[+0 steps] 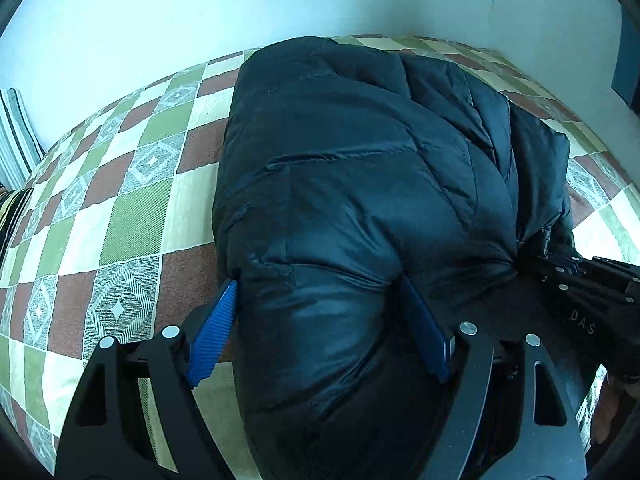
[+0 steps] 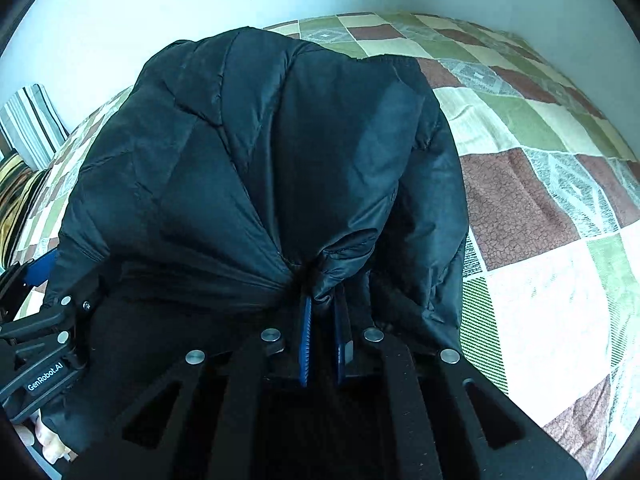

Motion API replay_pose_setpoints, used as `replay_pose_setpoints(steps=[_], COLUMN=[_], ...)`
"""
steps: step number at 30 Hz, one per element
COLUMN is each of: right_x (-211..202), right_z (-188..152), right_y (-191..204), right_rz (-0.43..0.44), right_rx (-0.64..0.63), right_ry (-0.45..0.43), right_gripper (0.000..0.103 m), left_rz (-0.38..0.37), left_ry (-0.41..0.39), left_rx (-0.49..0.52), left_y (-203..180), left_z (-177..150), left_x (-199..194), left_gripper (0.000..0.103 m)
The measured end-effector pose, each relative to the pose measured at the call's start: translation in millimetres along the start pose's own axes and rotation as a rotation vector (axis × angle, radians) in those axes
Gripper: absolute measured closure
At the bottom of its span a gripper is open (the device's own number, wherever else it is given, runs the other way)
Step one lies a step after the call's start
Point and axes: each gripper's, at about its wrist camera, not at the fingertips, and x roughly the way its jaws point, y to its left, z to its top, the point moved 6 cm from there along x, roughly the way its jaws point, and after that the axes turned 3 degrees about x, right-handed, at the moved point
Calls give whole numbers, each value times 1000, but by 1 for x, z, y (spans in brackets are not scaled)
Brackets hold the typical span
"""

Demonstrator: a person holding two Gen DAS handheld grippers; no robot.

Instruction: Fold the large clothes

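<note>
both tools grip the same garment. nearest in the left wrist view, the left gripper [image 1: 316,308] has its blue fingers [image 1: 212,340] spread wide around a fat, shiny bulge of the black puffer jacket [image 1: 352,160]; the padding fills the whole gap between them and both pads press into it, so this tool is clamped on a thick fold. to its right in that view the right gripper [image 1: 576,280] comes in from the side, its black frame marked with pale letters, its tip buried in a pinched knot of fabric.

in the right wrist view, the right gripper [image 2: 322,308] has its two blue pads [image 2: 306,340] almost together, with a thin bunch of jacket cloth squeezed between them; creases fan out from that point across the jacket [image 2: 260,152]. the left gripper [image 2: 44,320] shows at the left rim of this view, part of a hand [image 2: 48,440] beneath it.

beyond the tools, the jacket rises in a bulky mound, quilted seams running over it, lying toward the near edge of the bed. under it spreads the patchwork quilt [image 1: 132,208] of green, brown, cream and grey squares, reaching the far edge of the bed against a pale wall [image 1: 200,12]. at the far left corner a striped pillow [image 1: 14,132] leans on that wall.
</note>
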Motion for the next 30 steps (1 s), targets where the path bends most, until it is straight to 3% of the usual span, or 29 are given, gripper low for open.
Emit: replay_pose_setpoints(steps=[21,30], right_x=[-38,-88], right_z=[12,65], right_y=[-2,1], right_rz=[8,8], right_rx=[12,-23], right_ry=[-50,-165], right_gripper=[72,71], left_rz=[-34,14], left_ry=[-18,-56], left_rx=[-71,-94], left_y=[12,43], left_z=[19,56], left_x=[-38,-40], left_gripper=[23,23])
